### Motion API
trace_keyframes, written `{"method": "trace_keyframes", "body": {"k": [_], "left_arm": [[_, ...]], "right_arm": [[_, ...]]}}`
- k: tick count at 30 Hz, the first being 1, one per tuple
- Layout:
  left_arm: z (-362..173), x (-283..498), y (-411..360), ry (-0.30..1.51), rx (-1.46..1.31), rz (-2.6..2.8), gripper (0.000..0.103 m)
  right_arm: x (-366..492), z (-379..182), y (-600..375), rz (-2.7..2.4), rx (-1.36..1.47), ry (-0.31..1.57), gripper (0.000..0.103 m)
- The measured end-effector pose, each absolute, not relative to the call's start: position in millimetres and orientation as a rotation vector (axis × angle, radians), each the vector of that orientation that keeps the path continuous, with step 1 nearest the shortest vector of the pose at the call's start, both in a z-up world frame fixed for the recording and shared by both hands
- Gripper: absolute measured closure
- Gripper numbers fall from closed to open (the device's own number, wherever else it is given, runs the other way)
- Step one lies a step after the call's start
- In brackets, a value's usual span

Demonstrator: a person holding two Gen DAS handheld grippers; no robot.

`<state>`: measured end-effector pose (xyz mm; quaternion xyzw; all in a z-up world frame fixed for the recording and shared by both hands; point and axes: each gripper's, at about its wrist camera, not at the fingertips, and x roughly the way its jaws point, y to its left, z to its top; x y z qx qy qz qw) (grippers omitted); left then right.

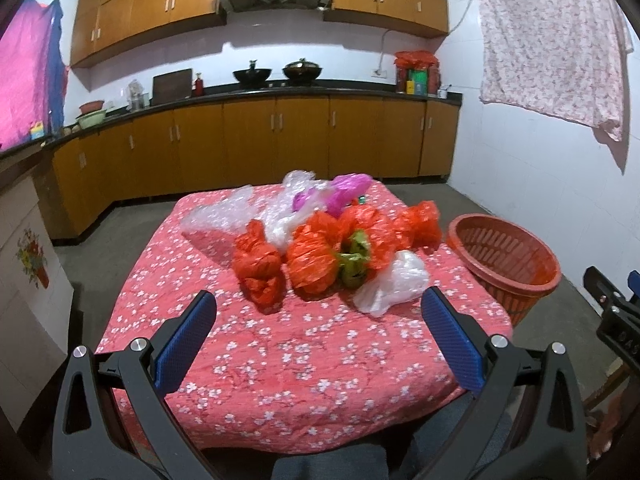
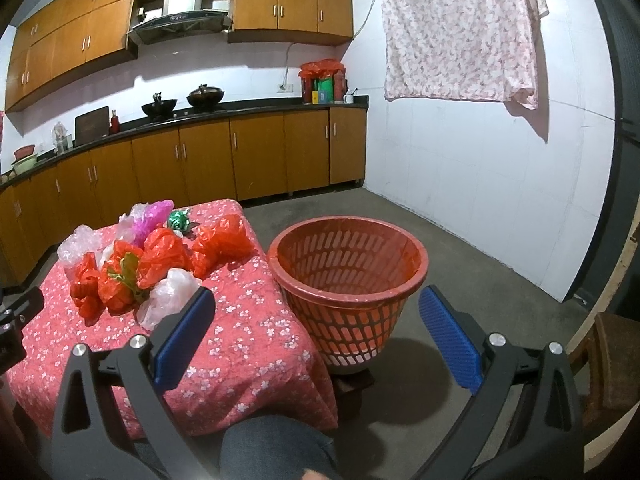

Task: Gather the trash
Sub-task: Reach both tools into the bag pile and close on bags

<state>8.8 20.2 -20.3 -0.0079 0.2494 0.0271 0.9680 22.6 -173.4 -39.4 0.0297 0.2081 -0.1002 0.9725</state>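
Observation:
Crumpled plastic bags lie in a heap on a table with a red flowered cloth (image 1: 280, 352): red bags (image 1: 260, 268) (image 2: 120, 276), clear white ones (image 1: 392, 280) (image 2: 168, 296), a purple one (image 1: 344, 192) (image 2: 152, 216) and a small green wrapper (image 2: 179, 219). A red slotted basket (image 1: 508, 256) (image 2: 348, 276) stands to the right of the table, empty. My left gripper (image 1: 318, 320) is open above the table's near part, short of the heap. My right gripper (image 2: 316, 324) is open in front of the basket, holding nothing.
Wooden kitchen cabinets (image 1: 280, 132) and a dark counter with woks run along the back wall. A flowered cloth (image 2: 460, 32) hangs on the white right wall. Concrete floor (image 2: 460, 280) surrounds the basket. A wooden stool (image 2: 612, 356) is at the right edge.

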Motion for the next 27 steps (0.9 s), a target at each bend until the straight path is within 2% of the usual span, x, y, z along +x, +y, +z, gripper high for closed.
{"method": "trace_keyframes", "body": {"k": [8, 18, 23, 27], "left_arm": [[-36.0, 31.4, 68.4, 0.542, -0.063, 0.178, 0.002], [-51.1, 96.7, 108.2, 0.618, -0.120, 0.222, 0.002], [-62.9, 128.6, 110.0, 0.667, -0.118, 0.219, 0.005], [-73.4, 145.5, 109.4, 0.714, -0.120, 0.220, 0.009]], "right_arm": [[60.9, -46.4, -159.7, -0.110, 0.094, 0.466, 0.004], [135.4, -63.2, -105.1, 0.025, 0.058, 0.541, 0.004], [167.3, -80.5, -81.4, 0.075, 0.016, 0.610, 0.017], [184.6, -91.6, -74.6, 0.093, 0.025, 0.665, 0.018]]}}
